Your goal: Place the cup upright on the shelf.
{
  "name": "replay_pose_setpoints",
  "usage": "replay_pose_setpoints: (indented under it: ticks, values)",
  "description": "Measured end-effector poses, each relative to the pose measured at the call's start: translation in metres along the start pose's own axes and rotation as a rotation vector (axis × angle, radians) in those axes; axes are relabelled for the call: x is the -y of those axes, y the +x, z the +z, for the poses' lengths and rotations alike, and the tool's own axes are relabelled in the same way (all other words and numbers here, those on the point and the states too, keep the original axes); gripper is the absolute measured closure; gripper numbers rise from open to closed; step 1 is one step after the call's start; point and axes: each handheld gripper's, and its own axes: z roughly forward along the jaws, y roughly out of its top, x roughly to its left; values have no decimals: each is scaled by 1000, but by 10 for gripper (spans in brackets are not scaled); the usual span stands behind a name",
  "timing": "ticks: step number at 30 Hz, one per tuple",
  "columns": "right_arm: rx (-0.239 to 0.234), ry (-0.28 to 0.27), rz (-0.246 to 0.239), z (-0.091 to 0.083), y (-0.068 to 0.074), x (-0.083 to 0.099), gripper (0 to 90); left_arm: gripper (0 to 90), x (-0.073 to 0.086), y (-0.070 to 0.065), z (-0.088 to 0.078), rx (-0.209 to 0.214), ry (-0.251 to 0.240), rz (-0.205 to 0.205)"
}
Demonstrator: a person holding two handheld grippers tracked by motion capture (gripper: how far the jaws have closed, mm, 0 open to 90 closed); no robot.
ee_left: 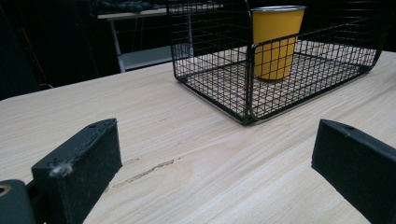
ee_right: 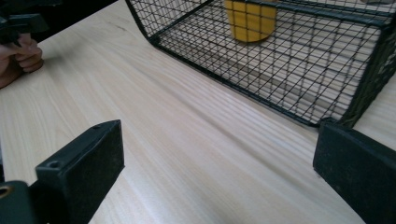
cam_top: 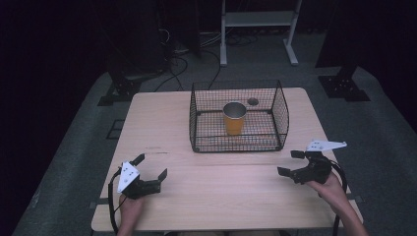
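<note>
Pale wooden desk (cam_top: 211,189), rectangular, set on grey floor in a dark room. Toward the far edge, about centred: black wire-mesh basket (cam_top: 281,115), open-topped. Inside it, upright near the middle — yellow cup with a metal rim (cam_top: 234,118), seen through the mesh at (ee_left: 275,44) and (ee_right: 251,18). Near the front-left corner: left gripper (cam_top: 151,166), held in a hand (cam_top: 130,206), jaws spread wide apart, nothing between them, bare wood ahead. Near the right edge: right gripper (cam_top: 291,162), also hand-held (cam_top: 332,187) — jaws likewise wide apart and empty, aimed toward the basket's near corner. Both grippers well apart from the basket.
</note>
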Motion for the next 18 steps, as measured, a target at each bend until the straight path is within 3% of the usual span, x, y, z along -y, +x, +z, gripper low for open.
replay_pose_setpoints:
  ticks: [10,18]
  values:
    - [0,24,-18,10,16,16,15,8,0,0,0,-1,0,-3]
    - [-7,-36,13,9,32,34,15,8,0,0,0,-3,-1,-3]
